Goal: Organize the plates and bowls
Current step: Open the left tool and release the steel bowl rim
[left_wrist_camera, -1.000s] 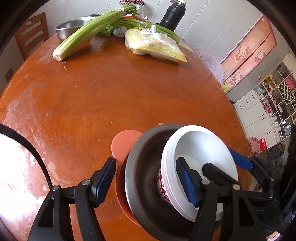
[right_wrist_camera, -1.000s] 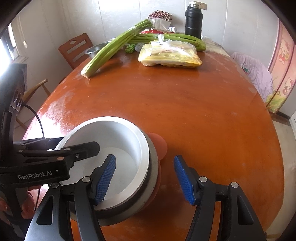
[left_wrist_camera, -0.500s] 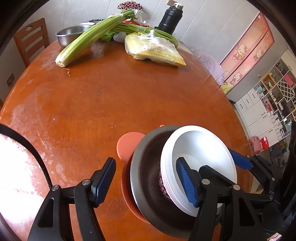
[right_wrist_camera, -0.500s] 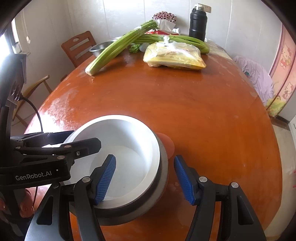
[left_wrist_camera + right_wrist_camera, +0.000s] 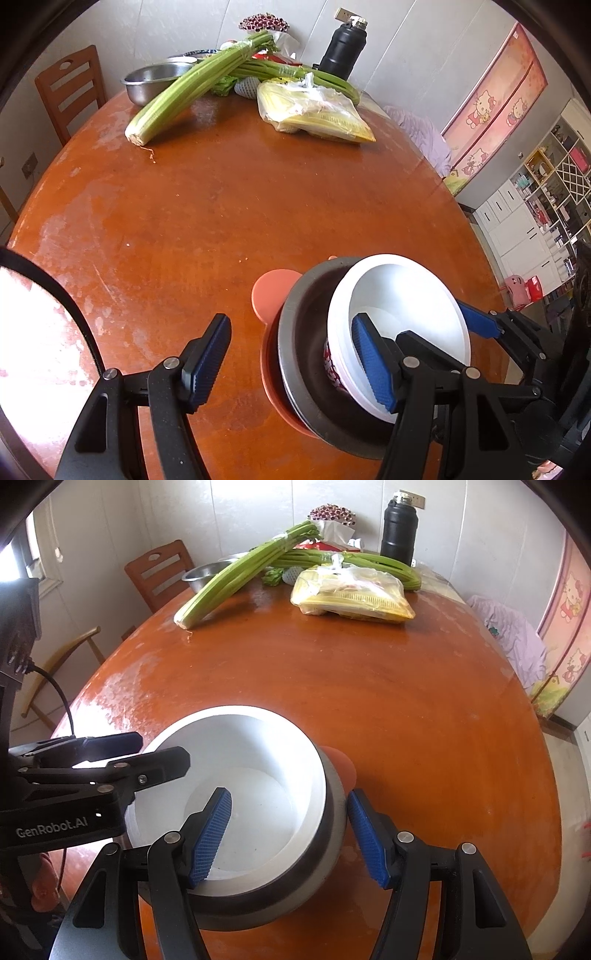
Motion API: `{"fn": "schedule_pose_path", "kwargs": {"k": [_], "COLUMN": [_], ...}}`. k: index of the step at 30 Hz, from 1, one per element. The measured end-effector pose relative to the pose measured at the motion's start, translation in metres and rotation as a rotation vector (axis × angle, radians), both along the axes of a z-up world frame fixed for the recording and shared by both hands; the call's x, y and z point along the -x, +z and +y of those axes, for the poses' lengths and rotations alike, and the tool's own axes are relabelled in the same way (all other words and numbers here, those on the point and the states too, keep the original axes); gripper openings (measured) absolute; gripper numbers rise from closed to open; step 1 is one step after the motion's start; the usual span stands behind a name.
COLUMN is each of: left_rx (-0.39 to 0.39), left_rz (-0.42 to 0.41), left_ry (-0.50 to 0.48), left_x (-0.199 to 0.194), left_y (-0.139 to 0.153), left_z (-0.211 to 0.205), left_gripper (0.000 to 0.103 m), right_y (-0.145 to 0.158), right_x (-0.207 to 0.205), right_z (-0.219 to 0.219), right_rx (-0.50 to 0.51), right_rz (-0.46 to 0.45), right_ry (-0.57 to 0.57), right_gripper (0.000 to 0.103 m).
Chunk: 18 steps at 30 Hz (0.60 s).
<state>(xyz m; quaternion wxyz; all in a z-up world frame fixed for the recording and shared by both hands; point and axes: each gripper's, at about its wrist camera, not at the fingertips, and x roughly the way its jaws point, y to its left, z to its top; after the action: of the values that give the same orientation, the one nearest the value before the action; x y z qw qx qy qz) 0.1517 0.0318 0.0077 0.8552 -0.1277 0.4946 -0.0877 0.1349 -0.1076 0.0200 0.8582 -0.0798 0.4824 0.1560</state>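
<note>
A white bowl [image 5: 406,295] [image 5: 240,768] sits inside a steel bowl [image 5: 303,343] [image 5: 332,812], and both rest on an orange plate with round ears [image 5: 269,295] [image 5: 341,764] near the table's front edge. My left gripper [image 5: 291,363] [image 5: 136,753] is open. Its right pad is inside the white bowl and its left pad stands clear of the stack, over bare table. My right gripper [image 5: 290,840] is open too and straddles the stack's right wall. One of its pads hangs over the white bowl's floor. The other is just outside the steel bowl.
At the far end of the round orange table [image 5: 240,206] lie long celery stalks [image 5: 192,88], a plastic bag of yellow food [image 5: 314,114], a second steel bowl [image 5: 155,81] and a black flask [image 5: 343,48]. A wooden chair [image 5: 159,572] stands beyond the left rim.
In the left wrist view the stack has shifted right as my left gripper drew back and up a little. In the right wrist view the bowls sit closer to the right pad.
</note>
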Motion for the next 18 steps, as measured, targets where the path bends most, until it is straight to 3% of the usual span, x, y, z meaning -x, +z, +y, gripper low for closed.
{"fn": "schedule_pose_path", "kwargs": {"k": [18], "left_rx": [-0.029], "left_rz": [-0.062], "left_ry": [0.015], "left_x": [0.021], "left_y": [0.022], "left_z": [0.002], "left_gripper": [0.068], "right_y": [0.006], "right_x": [0.004], "right_z": [-0.002], "right_rx": [-0.013], "right_rz": [-0.025], "right_ry": [0.002], "right_gripper": [0.067]}}
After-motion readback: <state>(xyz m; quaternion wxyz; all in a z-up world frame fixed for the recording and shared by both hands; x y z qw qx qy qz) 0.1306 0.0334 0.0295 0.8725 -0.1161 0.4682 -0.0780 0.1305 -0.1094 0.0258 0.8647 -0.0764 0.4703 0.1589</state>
